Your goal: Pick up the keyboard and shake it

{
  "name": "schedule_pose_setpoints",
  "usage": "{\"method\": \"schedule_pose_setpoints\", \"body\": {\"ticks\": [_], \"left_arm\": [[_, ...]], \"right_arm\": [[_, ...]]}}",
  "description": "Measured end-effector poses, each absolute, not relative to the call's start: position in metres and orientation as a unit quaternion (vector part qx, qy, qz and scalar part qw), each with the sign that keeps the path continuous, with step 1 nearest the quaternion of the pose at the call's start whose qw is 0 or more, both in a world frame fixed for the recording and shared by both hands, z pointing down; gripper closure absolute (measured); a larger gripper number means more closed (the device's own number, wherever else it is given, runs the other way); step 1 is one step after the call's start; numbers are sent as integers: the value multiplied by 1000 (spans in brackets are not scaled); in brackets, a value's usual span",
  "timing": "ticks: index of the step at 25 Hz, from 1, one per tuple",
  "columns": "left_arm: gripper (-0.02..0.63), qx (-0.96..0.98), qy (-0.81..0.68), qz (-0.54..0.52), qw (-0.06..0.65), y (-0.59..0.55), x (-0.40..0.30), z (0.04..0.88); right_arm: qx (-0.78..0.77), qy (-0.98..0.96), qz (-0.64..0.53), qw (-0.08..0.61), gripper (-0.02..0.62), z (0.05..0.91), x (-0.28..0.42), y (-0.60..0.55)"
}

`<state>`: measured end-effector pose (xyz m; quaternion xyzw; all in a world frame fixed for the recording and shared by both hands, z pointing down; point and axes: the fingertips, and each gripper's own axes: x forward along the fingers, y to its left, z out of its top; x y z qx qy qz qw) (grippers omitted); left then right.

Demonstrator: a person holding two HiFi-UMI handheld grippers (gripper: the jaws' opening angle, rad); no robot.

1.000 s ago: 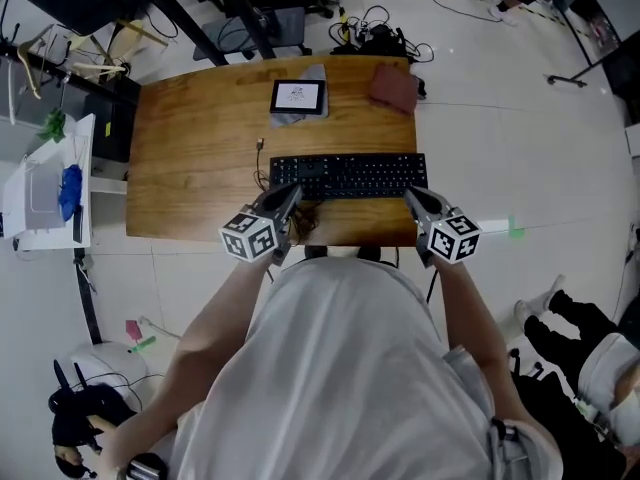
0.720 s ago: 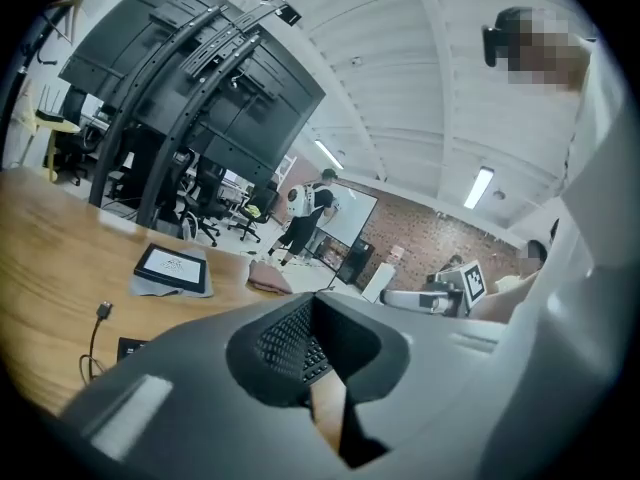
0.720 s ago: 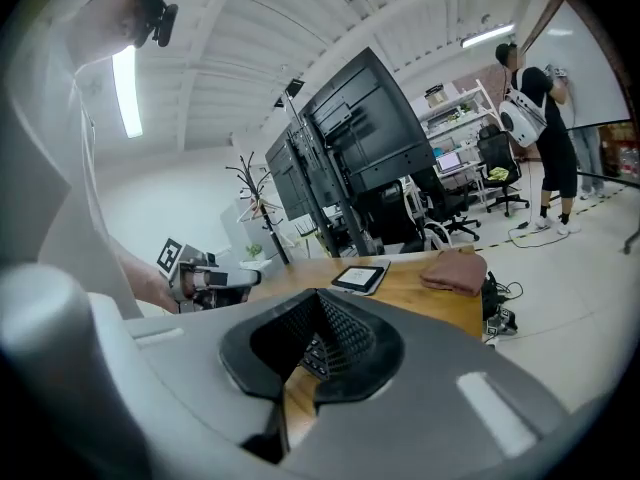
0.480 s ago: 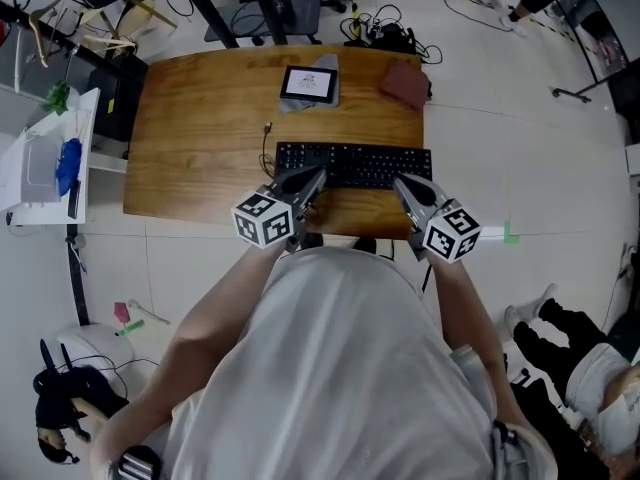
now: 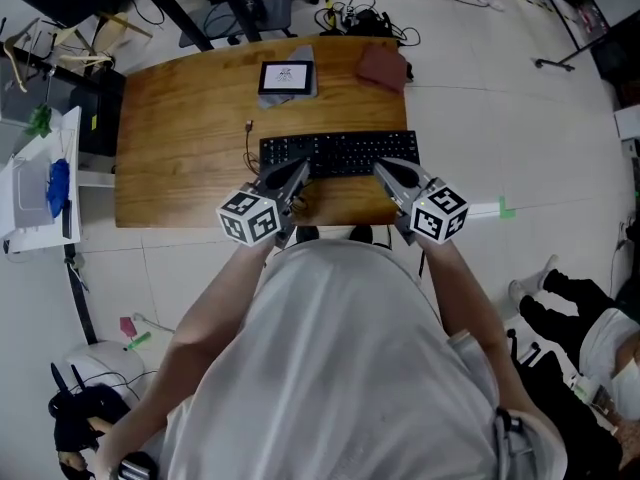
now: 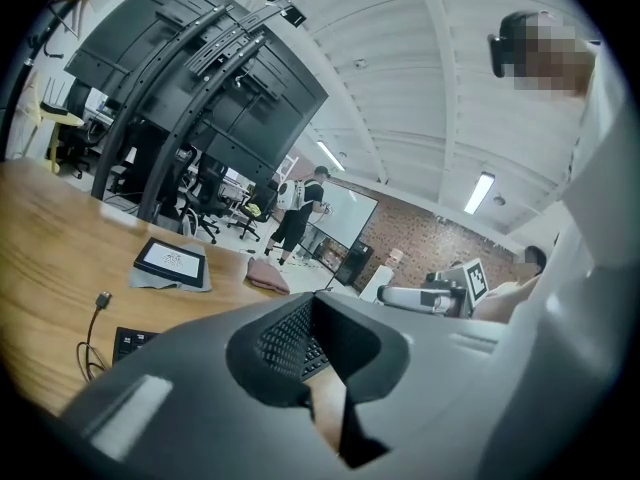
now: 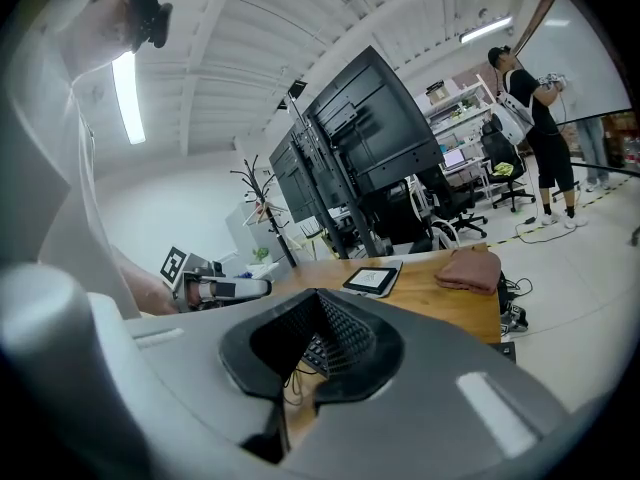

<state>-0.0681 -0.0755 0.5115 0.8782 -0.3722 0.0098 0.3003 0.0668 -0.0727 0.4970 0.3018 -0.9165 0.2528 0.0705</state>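
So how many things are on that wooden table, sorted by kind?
Keyboard: 1
Tablet: 1
Grey mat under the tablet: 1
Reddish-brown cloth: 1
Loose cable: 1
Total: 5

Your long black plastic keyboard (image 5: 335, 154) lies flat on the brown wooden table (image 5: 180, 168) (keys facing up), close to the edge nearest you, its long side running parallel to that edge.
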Motion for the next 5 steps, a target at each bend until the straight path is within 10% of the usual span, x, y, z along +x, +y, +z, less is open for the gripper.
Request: {"method": "schedule_pose_setpoints", "body": {"ticks": [5], "left_arm": [[607, 877, -372, 14, 304, -73, -70, 515]], "right_arm": [[298, -917, 255, 71, 594, 499, 64, -73]]}}
